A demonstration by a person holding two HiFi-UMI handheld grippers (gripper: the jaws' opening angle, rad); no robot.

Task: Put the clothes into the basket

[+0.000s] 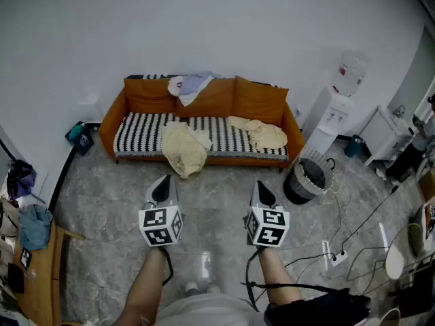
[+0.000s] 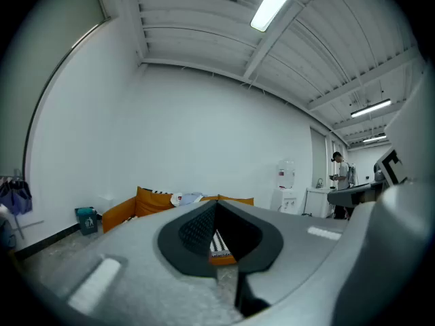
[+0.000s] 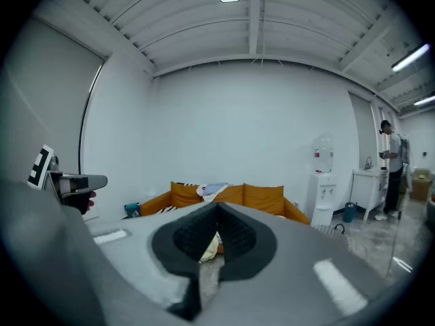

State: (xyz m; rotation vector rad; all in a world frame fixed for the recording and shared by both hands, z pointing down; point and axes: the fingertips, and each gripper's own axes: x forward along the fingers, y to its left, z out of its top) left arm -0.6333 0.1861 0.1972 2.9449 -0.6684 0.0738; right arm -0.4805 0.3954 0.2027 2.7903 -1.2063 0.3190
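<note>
In the head view, an orange sofa is seen against the far wall, and bare floor lies open between it and both grippers. A yellow garment is draped over the seat's front edge, its length running down toward the floor, well ahead of the left gripper. A cream garment is spread lengthwise along the seat's right end, well ahead of the right gripper. The basket is stood on the floor by the sofa's right end.

In the left gripper view, the jaws are seen closed tip to tip, with nothing held.

In the right gripper view, the jaws are likewise closed and empty, and the yellow garment is glimpsed far beyond them.
</note>
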